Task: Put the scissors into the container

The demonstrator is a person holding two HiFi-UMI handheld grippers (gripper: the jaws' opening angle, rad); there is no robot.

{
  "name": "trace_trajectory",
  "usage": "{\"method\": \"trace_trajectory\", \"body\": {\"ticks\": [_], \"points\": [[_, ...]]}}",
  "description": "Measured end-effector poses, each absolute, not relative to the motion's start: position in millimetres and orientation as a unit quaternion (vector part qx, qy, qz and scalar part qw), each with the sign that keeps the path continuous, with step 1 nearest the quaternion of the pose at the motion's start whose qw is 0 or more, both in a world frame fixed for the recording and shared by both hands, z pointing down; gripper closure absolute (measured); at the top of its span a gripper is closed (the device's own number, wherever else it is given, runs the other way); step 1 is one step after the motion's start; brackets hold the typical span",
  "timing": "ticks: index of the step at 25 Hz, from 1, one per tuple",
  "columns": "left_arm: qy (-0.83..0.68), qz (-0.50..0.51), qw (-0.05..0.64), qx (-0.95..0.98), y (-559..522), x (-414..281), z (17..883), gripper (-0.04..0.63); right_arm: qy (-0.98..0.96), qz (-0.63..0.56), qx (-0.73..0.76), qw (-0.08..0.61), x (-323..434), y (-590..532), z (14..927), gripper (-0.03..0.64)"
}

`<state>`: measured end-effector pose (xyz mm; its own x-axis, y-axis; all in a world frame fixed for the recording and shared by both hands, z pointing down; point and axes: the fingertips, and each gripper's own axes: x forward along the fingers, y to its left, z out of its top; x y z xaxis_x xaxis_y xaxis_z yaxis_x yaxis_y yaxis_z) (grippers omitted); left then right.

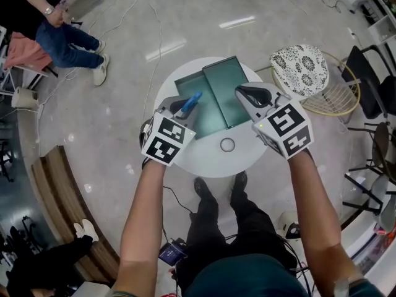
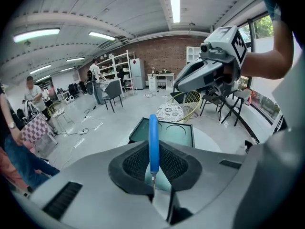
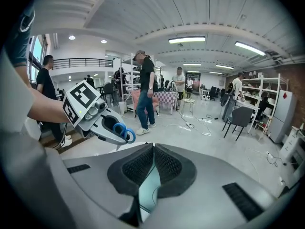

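Note:
Blue-handled scissors (image 1: 190, 101) stick up out of my left gripper (image 1: 185, 108), which is shut on them above the left part of the round white table (image 1: 204, 159). In the left gripper view one blue handle loop (image 2: 153, 142) stands upright between the pads. The green container (image 1: 193, 113) lies on the table, with a green lid-like panel (image 1: 226, 91) beside it. My right gripper (image 1: 245, 95) hovers over the panel's right edge, jaws shut and holding nothing. The right gripper view shows the left gripper (image 3: 112, 128) with the scissors (image 3: 123, 131).
A small ring (image 1: 228, 144) lies on the table's near side. A wire chair with a patterned cushion (image 1: 300, 67) stands to the right, with black chairs (image 1: 371, 79) beyond it. A seated person (image 1: 59, 36) and floor cables (image 1: 154, 30) are at the upper left.

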<state>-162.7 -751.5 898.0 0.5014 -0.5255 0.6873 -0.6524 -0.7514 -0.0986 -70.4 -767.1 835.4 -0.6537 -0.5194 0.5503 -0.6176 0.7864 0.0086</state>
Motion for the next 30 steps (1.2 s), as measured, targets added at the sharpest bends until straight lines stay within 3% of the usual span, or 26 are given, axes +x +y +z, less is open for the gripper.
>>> {"method": "trace_trajectory", "body": {"ticks": [9,30], "points": [[-0.333,0.373,0.102,0.86,-759,-154,948,0.535,-0.902,0.105,0.312,0.279,-66,-770,875,0.577],[-0.299,0.386,0.063,0.87,-770,-119,1026,0.535,-0.896,0.13,0.306,0.295,-37,-766,934,0.577]]}}
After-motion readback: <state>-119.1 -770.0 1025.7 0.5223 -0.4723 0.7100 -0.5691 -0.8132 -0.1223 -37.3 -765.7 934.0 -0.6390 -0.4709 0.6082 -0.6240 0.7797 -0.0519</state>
